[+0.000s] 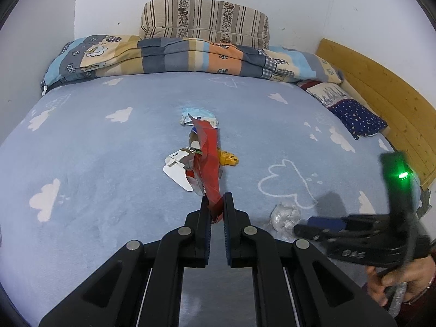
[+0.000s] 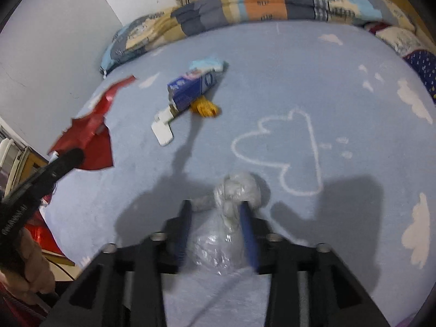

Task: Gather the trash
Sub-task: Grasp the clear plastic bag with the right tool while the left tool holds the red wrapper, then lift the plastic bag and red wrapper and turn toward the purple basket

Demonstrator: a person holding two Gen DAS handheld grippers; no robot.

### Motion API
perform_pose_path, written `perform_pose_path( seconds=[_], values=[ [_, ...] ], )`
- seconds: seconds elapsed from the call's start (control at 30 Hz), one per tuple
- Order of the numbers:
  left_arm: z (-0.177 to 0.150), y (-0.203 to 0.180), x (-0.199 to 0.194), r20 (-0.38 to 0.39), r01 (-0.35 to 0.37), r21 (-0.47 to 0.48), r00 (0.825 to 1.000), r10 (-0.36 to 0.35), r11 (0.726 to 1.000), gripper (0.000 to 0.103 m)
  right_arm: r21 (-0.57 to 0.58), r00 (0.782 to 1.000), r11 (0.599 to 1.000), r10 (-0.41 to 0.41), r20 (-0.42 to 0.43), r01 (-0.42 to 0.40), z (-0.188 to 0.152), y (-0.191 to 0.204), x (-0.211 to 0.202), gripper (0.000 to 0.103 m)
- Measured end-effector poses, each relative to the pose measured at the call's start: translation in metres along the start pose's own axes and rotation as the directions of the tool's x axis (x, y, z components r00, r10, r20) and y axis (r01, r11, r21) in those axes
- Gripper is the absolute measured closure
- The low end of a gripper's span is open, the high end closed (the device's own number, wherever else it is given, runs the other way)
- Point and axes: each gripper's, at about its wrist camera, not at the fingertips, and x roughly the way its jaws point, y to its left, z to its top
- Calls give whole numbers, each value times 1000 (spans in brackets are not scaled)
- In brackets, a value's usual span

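My left gripper (image 1: 217,204) is shut on a red wrapper (image 1: 208,160) and holds it above the blue bed; the wrapper also shows in the right wrist view (image 2: 87,133). My right gripper (image 2: 215,207) is open, its jaws on either side of a crumpled clear plastic bag (image 2: 231,204), also seen in the left wrist view (image 1: 284,214). On the bed lie a blue carton (image 2: 190,87), a yellow wrapper (image 2: 205,107), a white card piece (image 2: 162,130) and a light blue packet (image 2: 208,64).
The bed sheet (image 1: 109,177) is blue with white clouds. A folded patchwork quilt (image 1: 177,57) and striped cushion (image 1: 204,21) lie at the far edge. A starred pillow (image 1: 354,117) and wooden headboard (image 1: 381,103) are on the right. Walls close off the back.
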Motion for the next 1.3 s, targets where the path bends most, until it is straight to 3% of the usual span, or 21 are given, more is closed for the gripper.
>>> perform_pose_path(
  seconds=[0.2, 0.23, 0.27, 0.3, 0.37, 0.53, 0.73, 0.93, 1.3],
  values=[
    [-1, 0, -1, 3, 2, 4, 1000, -2, 1000, 95, 36, 991, 999, 12, -130, -7, -11, -8, 45, 62],
    [-1, 0, -1, 2, 2, 5, 1000, -2, 1000, 95, 30, 989, 1000, 8, -147, -3, -14, -7, 52, 68],
    [-1, 0, -1, 2, 3, 3, 1000, -3, 1000, 95, 13, 989, 1000, -10, -150, 12, -15, -4, 56, 85],
    [-2, -1, -1, 2, 3, 2, 1000, -3, 1000, 95, -12, 989, 999, -36, -143, 35, -16, -1, 56, 91],
    [-1, -1, -1, 3, 4, 3, 1000, -4, 1000, 96, -26, 993, 999, -31, -115, 28, -15, 3, 48, 95],
    [-3, -3, -1, 6, 10, 12, 1000, -10, 1000, 95, -81, 992, 991, -96, 86, 103, -5, 14, 5, 96],
    [-4, -8, 0, 11, 2, 30, 1000, -2, 1000, 95, -117, 953, 982, -109, 282, 147, -3, 28, -45, 96],
    [-4, -15, -2, 37, -41, 63, 999, 39, 997, 96, -117, 934, 985, -77, 349, 125, -6, 38, -61, 96],
    [-5, -33, -11, 119, -126, 170, 987, 106, 977, 95, -94, 929, 989, -74, 362, 116, -7, 34, -63, 96]
  ],
)
